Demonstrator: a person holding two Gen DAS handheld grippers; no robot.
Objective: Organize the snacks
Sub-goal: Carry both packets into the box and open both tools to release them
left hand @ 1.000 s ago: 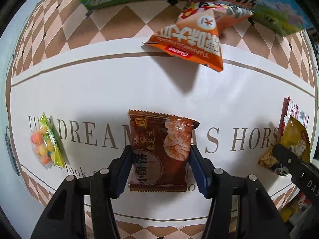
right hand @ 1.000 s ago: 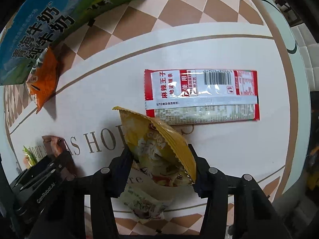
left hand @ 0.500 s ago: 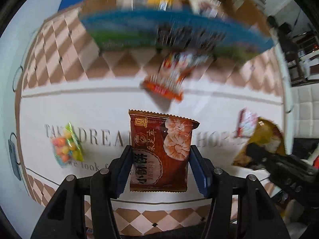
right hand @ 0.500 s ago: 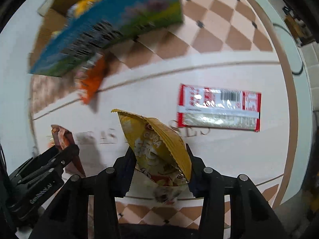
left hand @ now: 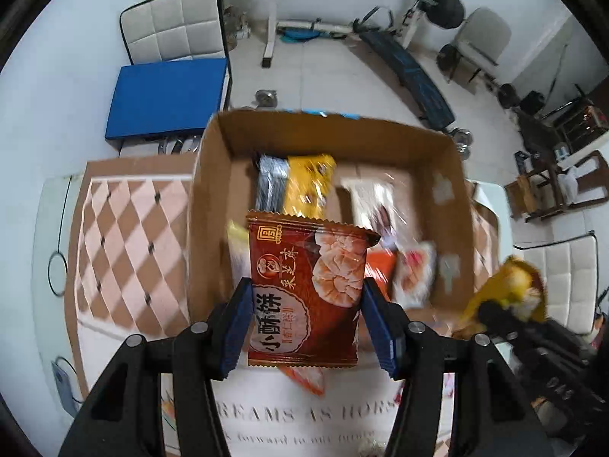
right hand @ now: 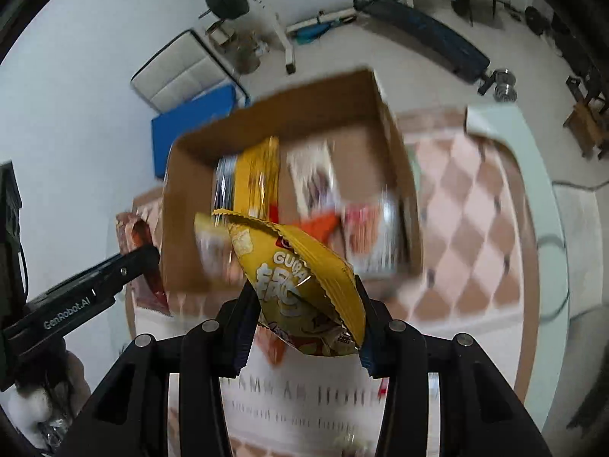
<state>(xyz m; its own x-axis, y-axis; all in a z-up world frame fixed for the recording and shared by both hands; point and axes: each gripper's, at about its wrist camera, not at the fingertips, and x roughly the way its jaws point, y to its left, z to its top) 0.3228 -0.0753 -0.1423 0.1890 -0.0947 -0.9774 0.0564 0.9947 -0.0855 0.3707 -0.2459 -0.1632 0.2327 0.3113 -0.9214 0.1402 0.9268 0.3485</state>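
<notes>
Left claw (left hand: 304,323) clamped on the brown pack (left hand: 304,293), blue pads (left hand: 238,327) pressing both side edges. Pack is upright, flat, label facing camera: red-brown foil, serrated top, shrimp picture at 1 o'clock, white characters low at 7 o'clock. It hangs over the near wall of the box (left hand: 211,198), top edge over the box interior.

Right claw (right hand: 304,316) clamped on the yellow bag (right hand: 300,278). Bag is puffed and creased, crimped seam running from 11 to 4 o'clock, "GUOBA" lettering, tilted. Held at the box's (right hand: 182,205) near edge. From the left camera the right claw (left hand: 506,312) and bag (left hand: 510,285) sit at 3 o'clock; from the right camera the left claw (right hand: 95,289) sits at 9 o'clock.

Box is open-top cardboard, several packs inside: a yellow one (left hand: 308,186) and a silver-dark one (left hand: 270,182) at 12 o'clock, white and orange ones at 2 o'clock, blurred.

Table (left hand: 125,243) has a cloth: brown/cream diamond border, white centre with grey lettering. Beyond it: white tile floor, blue mat (left hand: 167,95), padded white chair (left hand: 175,26), weight bench (left hand: 407,72).

Versus 0.5 s ago: both claws have risen and pitched up, box interior now in view instead of its printed side, grips unchanged. Orange bag that was ahead on the table now shows just under the brown pack.
</notes>
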